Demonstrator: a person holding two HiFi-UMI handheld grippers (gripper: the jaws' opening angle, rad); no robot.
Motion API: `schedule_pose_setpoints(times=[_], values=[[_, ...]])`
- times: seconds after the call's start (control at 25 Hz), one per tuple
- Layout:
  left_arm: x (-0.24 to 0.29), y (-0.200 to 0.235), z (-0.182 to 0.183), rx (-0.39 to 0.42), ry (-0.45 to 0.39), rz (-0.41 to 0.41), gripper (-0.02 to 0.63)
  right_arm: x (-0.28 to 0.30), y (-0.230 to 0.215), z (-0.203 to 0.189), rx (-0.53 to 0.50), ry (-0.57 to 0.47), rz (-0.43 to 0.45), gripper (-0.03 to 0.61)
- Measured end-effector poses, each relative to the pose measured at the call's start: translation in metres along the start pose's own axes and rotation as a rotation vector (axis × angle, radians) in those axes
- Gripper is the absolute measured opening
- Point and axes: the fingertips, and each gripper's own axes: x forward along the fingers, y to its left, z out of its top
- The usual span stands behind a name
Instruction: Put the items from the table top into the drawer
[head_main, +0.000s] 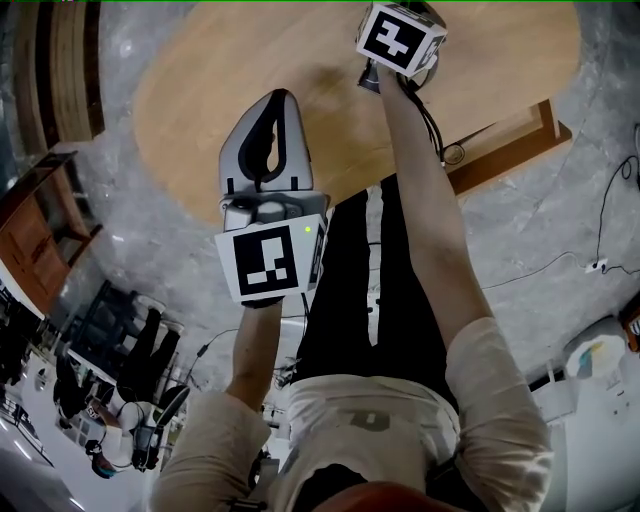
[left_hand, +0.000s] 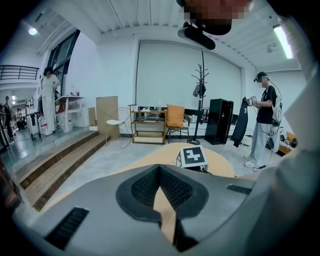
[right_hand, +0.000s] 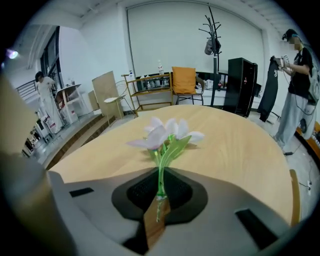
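Both your arms reach forward over the oval wooden table (head_main: 200, 100). Right gripper (right_hand: 160, 175) sits farther out, tipped down at the top. The left gripper (head_main: 281, 97) hangs nearer the edge.

Head view hides the right jaws under their marker cube (head_main: 400, 38). The right gripper view shows them pinching the green stem of 1 artificial flower (right_hand: 165, 134), its pale bloom lying on the wood. Left jaws are pressed together, nothing between.

Print on your shirt (head_main: 370, 420) is probably a logo, too small to read.

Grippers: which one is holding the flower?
The right gripper: its jaws pinch the white flower by its green stem. The left gripper is shut on nothing.
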Motion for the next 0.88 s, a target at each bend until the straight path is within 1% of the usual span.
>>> schedule_pose_setpoints(times=[0.16, 0.28, 0.36, 0.44, 0.56, 0.64, 0.76, 0.88], values=[[0.0, -0.007, 0.007, -0.004, -0.018, -0.005, 0.008, -0.003, -0.001, -0.001, -0.006, 0.025, 0.049, 0.032], [-0.002, -0.011, 0.011, 0.001, -0.019, 0.01, 0.008, -0.016, 0.002, 0.007, -0.018, 0.004, 0.097, 0.029], [-0.003, -0.015, 0.014, -0.012, -0.019, 0.021, 0.008, -0.033, 0.001, 0.02, -0.054, -0.049, 0.137, 0.031], [-0.005, -0.018, 0.02, -0.032, -0.029, 0.031, 0.008, -0.058, 0.0, 0.037, -0.079, -0.124, 0.177, 0.03], [-0.004, -0.023, 0.029, -0.03, -0.044, 0.05, 0.008, -0.111, -0.008, 0.066, -0.083, -0.255, 0.228, 0.031], [-0.003, -0.026, 0.033, -0.028, -0.051, 0.057, 0.008, -0.149, -0.014, 0.078, -0.076, -0.318, 0.254, 0.031], [-0.005, -0.034, 0.038, -0.029, -0.053, 0.061, 0.008, -0.203, -0.022, 0.083, -0.095, -0.387, 0.285, 0.031], [-0.005, -0.044, 0.042, -0.029, -0.057, 0.06, 0.008, -0.245, -0.032, 0.083, -0.155, -0.446, 0.295, 0.031]])
